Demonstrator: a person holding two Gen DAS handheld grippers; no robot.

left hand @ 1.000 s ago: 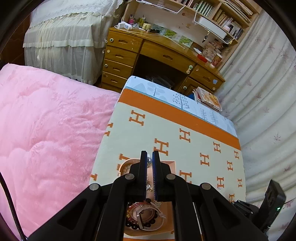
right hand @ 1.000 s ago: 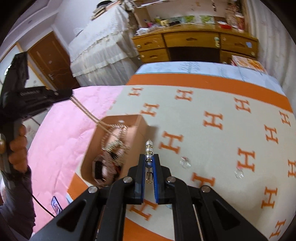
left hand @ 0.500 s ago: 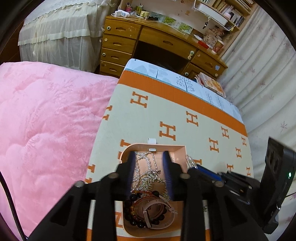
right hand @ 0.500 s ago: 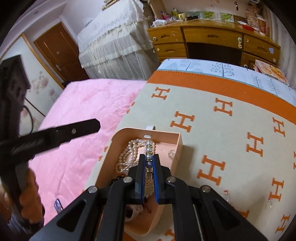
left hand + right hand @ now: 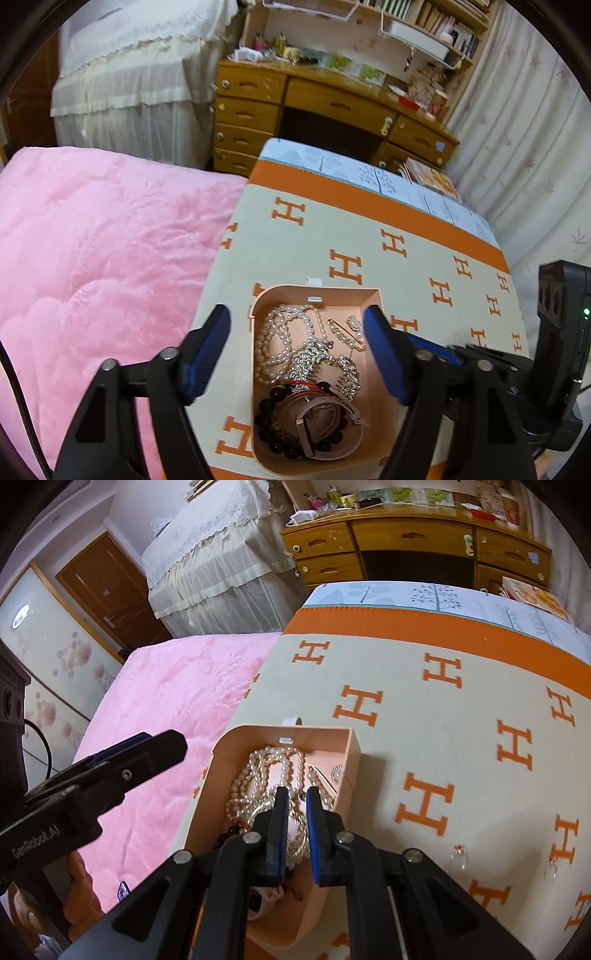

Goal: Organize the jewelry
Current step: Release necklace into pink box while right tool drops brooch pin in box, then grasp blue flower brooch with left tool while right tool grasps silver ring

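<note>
A peach jewelry box [image 5: 317, 293] [image 5: 352, 753] sits on the H-patterned cloth. It holds a pearl necklace [image 5: 280, 336] [image 5: 273, 768], a rhinestone hair comb [image 5: 325, 363], a gold pin [image 5: 343, 332], dark beads [image 5: 273, 402] and a pink strap watch [image 5: 325, 413]. My left gripper [image 5: 297, 325] is wide open above the box, its fingers astride it. My right gripper [image 5: 297, 794] hangs over the box's near half with jaws slightly apart and nothing clearly between them. Two clear earrings [image 5: 458, 856] [image 5: 552, 871] lie on the cloth to the right.
A pink quilt [image 5: 92, 258] [image 5: 166, 701] borders the cloth on the left. A wooden desk with drawers [image 5: 321, 107] [image 5: 413, 550] and a lace-covered bed [image 5: 140, 77] stand behind. A curtain [image 5: 524, 122] hangs at the right.
My left gripper opened wide and let the necklace fall into the box. My right gripper carried the beaded earring over the box and its jaws have parted; the earring no longer shows between them.
</note>
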